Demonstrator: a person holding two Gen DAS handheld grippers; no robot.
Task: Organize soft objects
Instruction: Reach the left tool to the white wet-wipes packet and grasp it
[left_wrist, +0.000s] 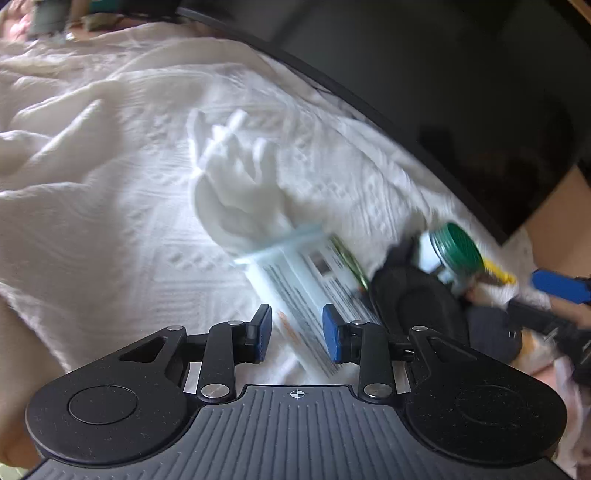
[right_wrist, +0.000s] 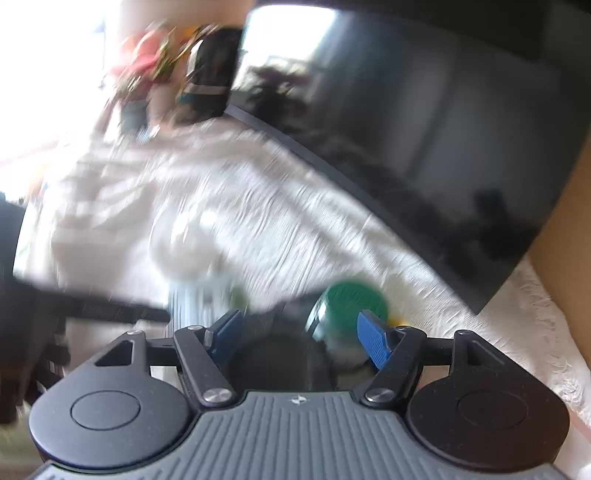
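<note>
A textured white bedspread (left_wrist: 110, 184) runs to the dark screen's edge (left_wrist: 406, 92). The left gripper (left_wrist: 297, 338), jaws apart and empty, hovers over a printed packet (left_wrist: 310, 291) beside crumpled white cloth (left_wrist: 236, 188). The right gripper (right_wrist: 299, 338), wide open, frames a black, possibly padded thing (right_wrist: 280, 358) beside a green-lidded jar (right_wrist: 351, 299).

Pretty clearly someone's home: a rumpled white textured bedspread (left_wrist: 110, 177) covers the surface, a big dark TV screen (right_wrist: 424, 110) leans right behind it, and blurry flowers (right_wrist: 147, 62) sit by a bright window (living room or bedroom, can't tell).
</note>
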